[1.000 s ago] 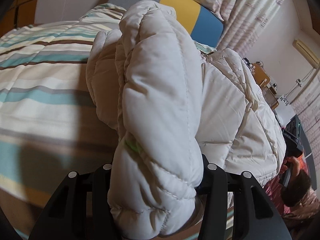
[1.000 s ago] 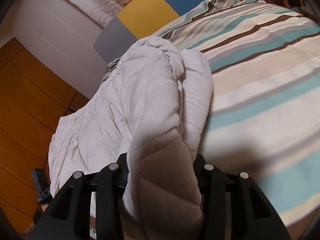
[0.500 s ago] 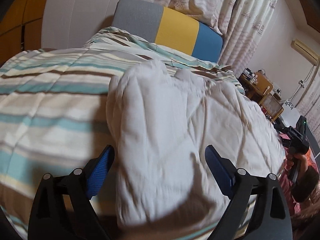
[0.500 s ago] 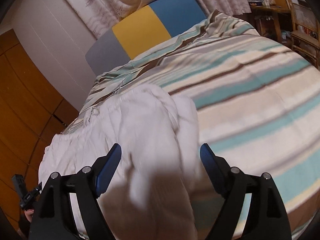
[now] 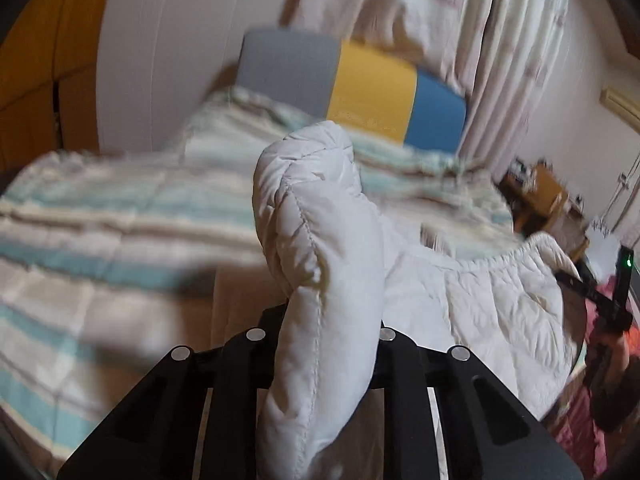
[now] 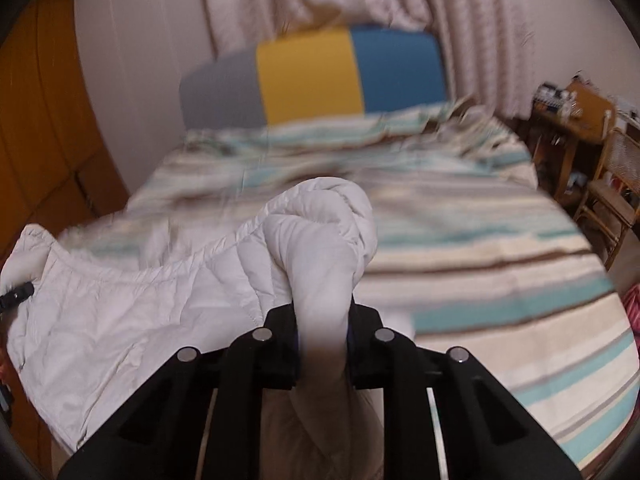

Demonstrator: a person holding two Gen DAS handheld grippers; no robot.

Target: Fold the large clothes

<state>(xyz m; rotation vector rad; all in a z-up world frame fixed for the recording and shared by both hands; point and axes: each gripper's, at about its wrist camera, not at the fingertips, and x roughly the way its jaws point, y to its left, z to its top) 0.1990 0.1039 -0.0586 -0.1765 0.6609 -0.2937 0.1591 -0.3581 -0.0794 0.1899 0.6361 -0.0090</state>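
— Where is the white puffer jacket in relation to the left tool?

— A thick bunched fold of the quilted jacket is clamped between the left tool's black fingers, rising straight up ahead of the camera. The rest of the garment trails off to the right, draping over the edge of the bed with its striped teal, cream and brown cover.

— And the right tool?

— It is closed on another bunched, twisted fold of the same jacket, which stands up between its fingers. From there the jacket spreads out to the left, lying wrinkled across the near corner of the bed.

— Which way does the garment run?

— Its long axis stretches sideways between the two tools, roughly along the foot of the bed, with an elasticated edge facing the grey, yellow and blue headboard. Both gripped ends point upward and toward that headboard.

— What else is in view?

— Patterned curtains behind the headboard, wooden chairs at the right, and orange-brown wardrobe panelling at the left. The background is blurred.
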